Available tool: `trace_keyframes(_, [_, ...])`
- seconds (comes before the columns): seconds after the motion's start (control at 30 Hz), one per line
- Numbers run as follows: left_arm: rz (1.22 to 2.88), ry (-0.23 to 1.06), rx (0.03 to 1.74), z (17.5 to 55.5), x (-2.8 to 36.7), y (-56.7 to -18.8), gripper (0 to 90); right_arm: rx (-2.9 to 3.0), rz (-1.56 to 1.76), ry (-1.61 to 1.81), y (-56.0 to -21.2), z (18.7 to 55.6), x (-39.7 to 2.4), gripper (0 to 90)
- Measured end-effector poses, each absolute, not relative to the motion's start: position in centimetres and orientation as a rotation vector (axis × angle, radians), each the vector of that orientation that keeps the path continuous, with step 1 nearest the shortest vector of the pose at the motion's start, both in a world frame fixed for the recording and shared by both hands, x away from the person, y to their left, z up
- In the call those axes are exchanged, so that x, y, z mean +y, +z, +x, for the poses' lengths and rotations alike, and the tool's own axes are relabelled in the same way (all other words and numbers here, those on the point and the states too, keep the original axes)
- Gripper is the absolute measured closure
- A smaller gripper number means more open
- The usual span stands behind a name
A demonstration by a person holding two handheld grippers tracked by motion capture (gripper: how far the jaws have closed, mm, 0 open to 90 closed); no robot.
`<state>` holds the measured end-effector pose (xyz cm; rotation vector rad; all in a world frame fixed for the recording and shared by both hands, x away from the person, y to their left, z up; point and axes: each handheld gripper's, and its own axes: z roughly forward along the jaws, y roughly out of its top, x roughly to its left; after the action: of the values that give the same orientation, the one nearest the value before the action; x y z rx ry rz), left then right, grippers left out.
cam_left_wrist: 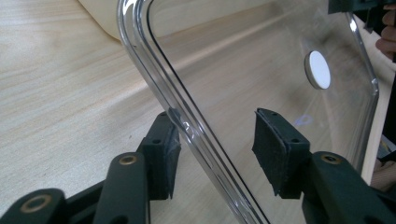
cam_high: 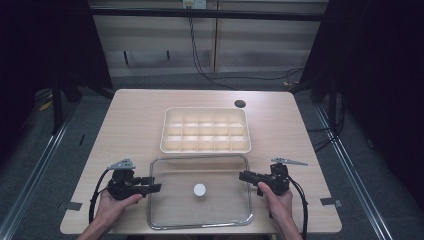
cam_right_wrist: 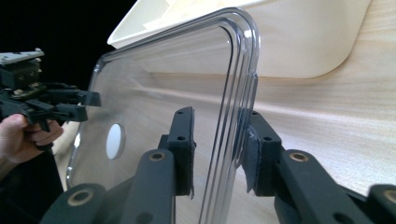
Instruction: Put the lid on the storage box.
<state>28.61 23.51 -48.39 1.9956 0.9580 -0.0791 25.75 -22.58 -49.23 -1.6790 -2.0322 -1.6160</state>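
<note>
Wooden table carries a cream compartment tray behind a clear lid with white centre disc. Left gripper and right gripper: jaws apart, straddling opposite lid edges, not clamped.

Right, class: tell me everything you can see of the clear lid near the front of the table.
The clear rectangular plastic lid has rounded corners, a raised ridged rim and a small round white disc at its centre. It lies on the pale wooden table, just in front of the cream compartment tray. The left gripper and right gripper each straddle a side edge with fingers open; one left finger and one right finger seem to touch the rim.
</note>
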Motion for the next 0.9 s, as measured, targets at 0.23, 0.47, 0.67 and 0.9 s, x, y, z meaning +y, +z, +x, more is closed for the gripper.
trace_keyframes(0.23, [1.966,-0.081,0.951,28.6,23.8,-48.1,56.2,-2.067,-1.697,-1.616,-48.7,25.7,-22.3,65.4])
trace_keyframes(0.47, [1.967,-0.05,0.956,28.6,23.7,-47.7,56.0,-2.09,-1.693,-1.63,-48.6,25.8,-22.1,64.4])
trace_keyframes(0.67, [1.926,-0.039,0.952,28.6,23.8,-47.1,59.1,-2.087,-1.698,-1.664,-48.0,25.6,-22.2,64.7])
trace_keyframes(0.9, [1.879,-0.037,0.926,28.5,24.3,-46.2,65.1,-2.047,-1.683,-1.72,-47.3,25.3,-22.4,67.2])
